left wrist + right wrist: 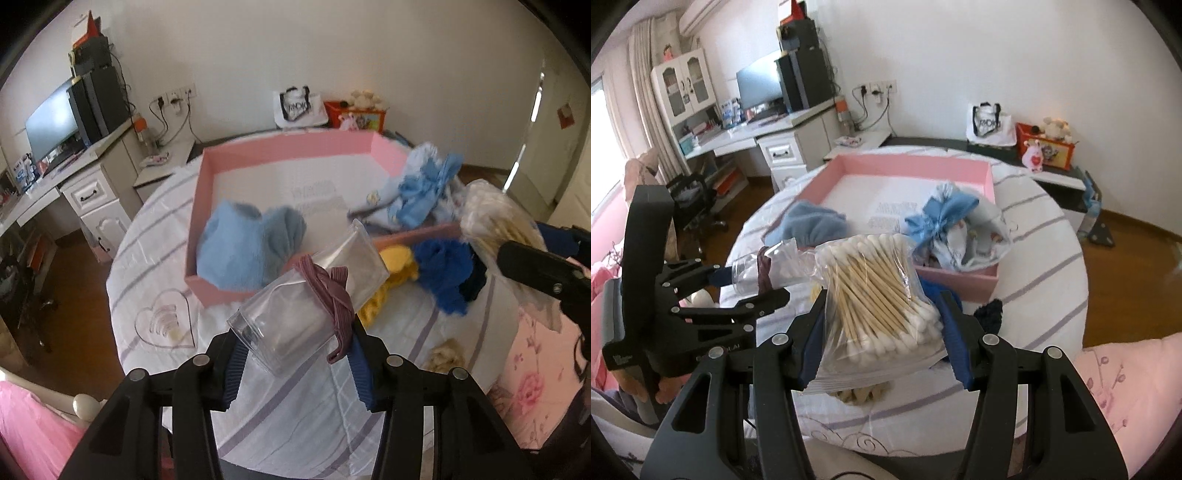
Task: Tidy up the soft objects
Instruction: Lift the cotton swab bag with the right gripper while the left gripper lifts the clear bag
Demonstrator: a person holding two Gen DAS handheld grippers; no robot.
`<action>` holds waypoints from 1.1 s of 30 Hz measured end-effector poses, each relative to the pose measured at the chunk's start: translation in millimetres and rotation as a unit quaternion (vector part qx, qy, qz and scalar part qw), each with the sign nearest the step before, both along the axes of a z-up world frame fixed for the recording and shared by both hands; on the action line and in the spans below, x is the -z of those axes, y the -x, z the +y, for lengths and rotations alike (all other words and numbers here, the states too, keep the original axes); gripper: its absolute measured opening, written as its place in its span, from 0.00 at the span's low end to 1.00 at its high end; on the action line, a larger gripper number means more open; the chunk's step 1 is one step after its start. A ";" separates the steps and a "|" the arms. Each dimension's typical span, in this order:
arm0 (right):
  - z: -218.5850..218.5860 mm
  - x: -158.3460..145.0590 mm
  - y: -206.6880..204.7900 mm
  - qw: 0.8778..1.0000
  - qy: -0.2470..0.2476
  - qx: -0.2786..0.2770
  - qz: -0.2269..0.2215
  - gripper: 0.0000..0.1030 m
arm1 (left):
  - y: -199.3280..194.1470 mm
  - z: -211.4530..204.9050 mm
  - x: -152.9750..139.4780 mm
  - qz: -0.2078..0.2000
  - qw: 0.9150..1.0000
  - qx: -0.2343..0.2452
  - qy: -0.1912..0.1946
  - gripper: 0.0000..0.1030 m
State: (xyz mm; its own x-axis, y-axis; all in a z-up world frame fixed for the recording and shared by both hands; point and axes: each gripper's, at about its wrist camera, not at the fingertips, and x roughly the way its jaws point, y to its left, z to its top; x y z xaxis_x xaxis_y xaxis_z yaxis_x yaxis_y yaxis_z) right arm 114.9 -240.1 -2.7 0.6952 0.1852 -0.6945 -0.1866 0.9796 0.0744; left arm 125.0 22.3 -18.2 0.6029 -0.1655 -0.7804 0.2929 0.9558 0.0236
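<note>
We hold something in each hand above the bed (1052, 236), in front of the pink box (199, 206). Our left gripper (295, 369) has its fingers part-closed on a clear plastic packet (310, 295) with a maroon striped band (328, 291) wrapped round it; the packet sticks out ahead of the fingers, lifted clear of the sheet. Our right gripper (882, 347) has its fingers closed about as far on a clear bag of cotton swabs (875, 295), also held up off the bed. As for progress, we judge the sorting roughly half done: a light blue fluffy cloth (236, 251) lies in the near left corner of the box, and a bundle of pale blue printed fabric (956, 229) sits in the near right corner, spilling a little over the rim. Still outside, on the sheet just before the box wall, lie a yellow cloth (388, 284), a dark blue fuzzy piece (443, 273) and a small cream tuft (447, 354). The two packets we carry have yet to be set down, and we cannot tell where they belong.
</note>
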 end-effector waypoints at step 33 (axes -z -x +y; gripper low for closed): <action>38.5 -87.4 54.0 0.970 0.029 0.085 -0.225 0.52 | 118.5 12.1 -90.2 -0.216 0.970 -0.092 0.062 0.45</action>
State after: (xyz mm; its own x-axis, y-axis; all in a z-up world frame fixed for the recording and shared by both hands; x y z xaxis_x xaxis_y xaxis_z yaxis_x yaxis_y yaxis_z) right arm 61.0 -201.5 84.8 0.9472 0.0112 -0.3205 -0.0234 0.9991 -0.0343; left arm 6.5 34.4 72.0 0.8976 -0.1010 -0.4291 0.1057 0.9943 -0.0128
